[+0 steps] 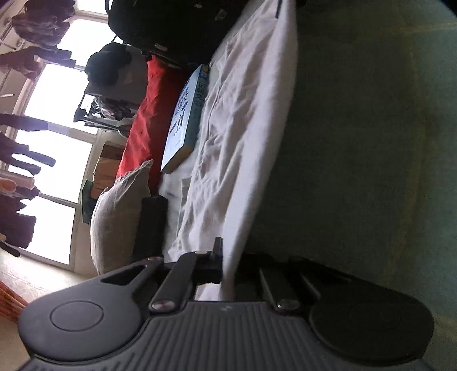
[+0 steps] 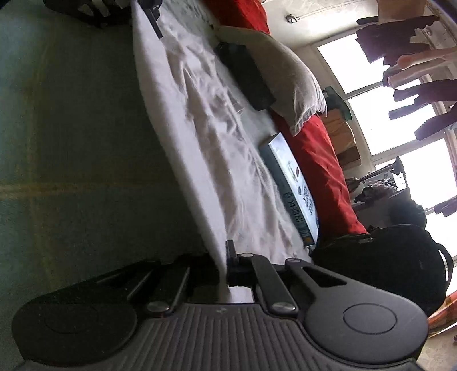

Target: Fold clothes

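Observation:
A crumpled white garment [image 1: 228, 128] lies spread on a green bed cover [image 1: 357, 142]. In the left wrist view my left gripper [image 1: 227, 265] is shut on the garment's near edge, and the cloth runs out between the black fingers [image 1: 218, 248]. The right wrist view shows the same white garment [image 2: 205, 120] on the green cover [image 2: 71, 142], with my right gripper [image 2: 225, 265] shut on its edge at the other end. My left gripper [image 2: 154, 20] appears small at the top of that view, pinching the far end of the same edge.
Beyond the garment lie a blue-and-white book [image 1: 185, 120] [image 2: 294, 194], a red blanket [image 1: 148, 114] [image 2: 322, 171], a grey pillow [image 1: 120, 217] [image 2: 291, 80] and a flat black case [image 1: 151, 225] [image 2: 245, 77]. A black backpack [image 2: 385, 262] sits by the book. Clothes hang at bright windows [image 1: 57, 159].

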`<state>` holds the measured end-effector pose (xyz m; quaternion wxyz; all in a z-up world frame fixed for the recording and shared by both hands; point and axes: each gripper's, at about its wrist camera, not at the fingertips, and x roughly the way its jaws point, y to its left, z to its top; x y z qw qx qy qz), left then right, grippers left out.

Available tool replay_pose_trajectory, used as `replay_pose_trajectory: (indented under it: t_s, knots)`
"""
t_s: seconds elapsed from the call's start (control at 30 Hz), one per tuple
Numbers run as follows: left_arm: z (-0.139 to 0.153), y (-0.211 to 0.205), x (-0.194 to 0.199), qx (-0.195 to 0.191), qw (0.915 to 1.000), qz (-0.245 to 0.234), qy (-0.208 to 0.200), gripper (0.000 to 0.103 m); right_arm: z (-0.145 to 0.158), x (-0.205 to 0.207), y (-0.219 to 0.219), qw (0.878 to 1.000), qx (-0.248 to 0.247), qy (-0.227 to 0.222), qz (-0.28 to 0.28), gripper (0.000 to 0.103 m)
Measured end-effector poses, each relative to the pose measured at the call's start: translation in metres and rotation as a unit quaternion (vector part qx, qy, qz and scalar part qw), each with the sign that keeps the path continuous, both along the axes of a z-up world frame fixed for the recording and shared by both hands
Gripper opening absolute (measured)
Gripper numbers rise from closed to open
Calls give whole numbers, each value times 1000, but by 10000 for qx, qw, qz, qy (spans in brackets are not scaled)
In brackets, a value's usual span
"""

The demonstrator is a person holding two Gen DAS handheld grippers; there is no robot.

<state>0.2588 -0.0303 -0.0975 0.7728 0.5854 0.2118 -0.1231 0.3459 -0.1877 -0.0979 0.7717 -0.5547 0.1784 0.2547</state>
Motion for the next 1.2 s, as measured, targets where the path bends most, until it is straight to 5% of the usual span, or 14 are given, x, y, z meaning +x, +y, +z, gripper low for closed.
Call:
replay_pose_trajectory:
  t_s: [0.4, 0.77, 1.0, 1.1, 1.2]
  knots:
    - [19, 10, -106, -13, 9984, -347, 447, 1, 40, -85, -20, 9961, 209, 829, 227, 5]
    - [19, 15, -172, -361, 9960, -193, 794, 8, 32, -154, -27, 9920, 40, 1161, 488, 6]
    - [34, 38, -202, -942, 9870, 41, 1305, 12, 34, -146, -62, 9842, 392, 1727, -19, 19]
    - [55, 61, -210, -1574, 9743, 349, 1573, 12, 53, -135, -94, 9768, 848, 1930, -374, 21]
    - [82, 84, -211, -2353, 9588, 726, 1415, 12, 78, -124, -122, 9631, 1599, 2038, -728, 30]
